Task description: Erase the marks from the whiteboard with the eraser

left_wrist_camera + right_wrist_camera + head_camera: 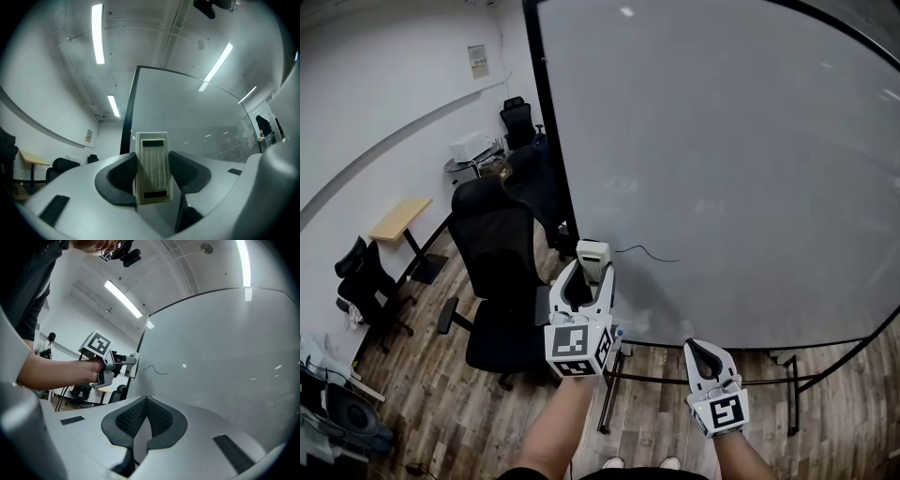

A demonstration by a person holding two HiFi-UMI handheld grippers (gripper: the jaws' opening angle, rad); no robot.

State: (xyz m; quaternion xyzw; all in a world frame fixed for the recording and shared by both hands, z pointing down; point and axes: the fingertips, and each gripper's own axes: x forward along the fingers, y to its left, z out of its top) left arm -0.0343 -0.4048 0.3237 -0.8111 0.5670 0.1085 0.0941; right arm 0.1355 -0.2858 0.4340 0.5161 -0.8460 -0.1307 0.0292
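A large whiteboard [722,169] on a black wheeled frame fills the head view. One thin dark squiggle mark [647,253] lies low on its left part and shows as a mark [155,370] in the right gripper view. My left gripper [589,272] is shut on a cream ribbed eraser [592,259], held up close to the board just left of the mark. In the left gripper view the eraser [152,168] stands upright between the jaws. My right gripper [707,361] hangs lower right, shut and empty, its jaw tips [146,398] touching.
A black office chair [492,281] stands left of the board on the wood floor. A small wooden table [398,220], another black chair [361,277] and a desk with a printer [469,150] line the left wall. The board's stand bars [712,380] run near my feet.
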